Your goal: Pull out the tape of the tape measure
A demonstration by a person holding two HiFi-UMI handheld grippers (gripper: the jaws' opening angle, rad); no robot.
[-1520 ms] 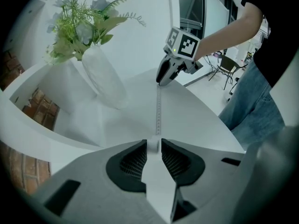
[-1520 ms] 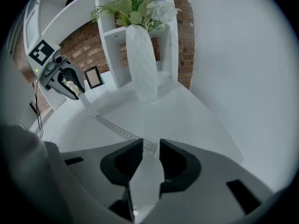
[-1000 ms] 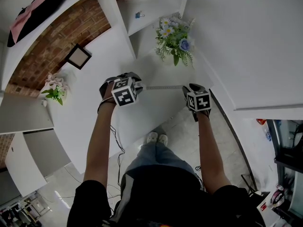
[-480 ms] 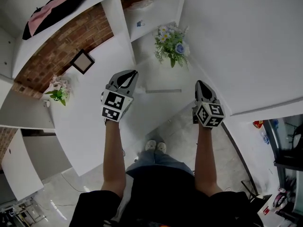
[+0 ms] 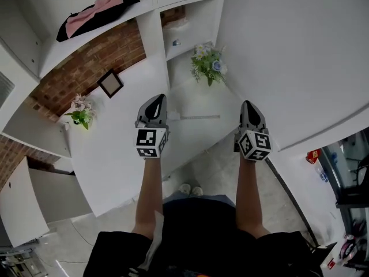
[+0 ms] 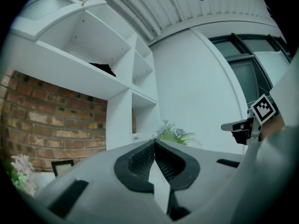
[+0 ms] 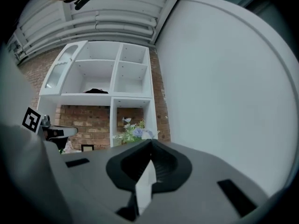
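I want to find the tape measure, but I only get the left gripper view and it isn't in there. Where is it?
Observer: In the head view the tape measure lies on the white table, in front of the flowers.
Operator: Is its tape sticking out?
Observer: Yes. A thin strip of it lies flat on the table. In that picture it sits between the left hand-held gripper and the right hand-held gripper.
Operator: Is the right one holding anything?
Observer: No. In the right gripper view its jaws are together with nothing between them.
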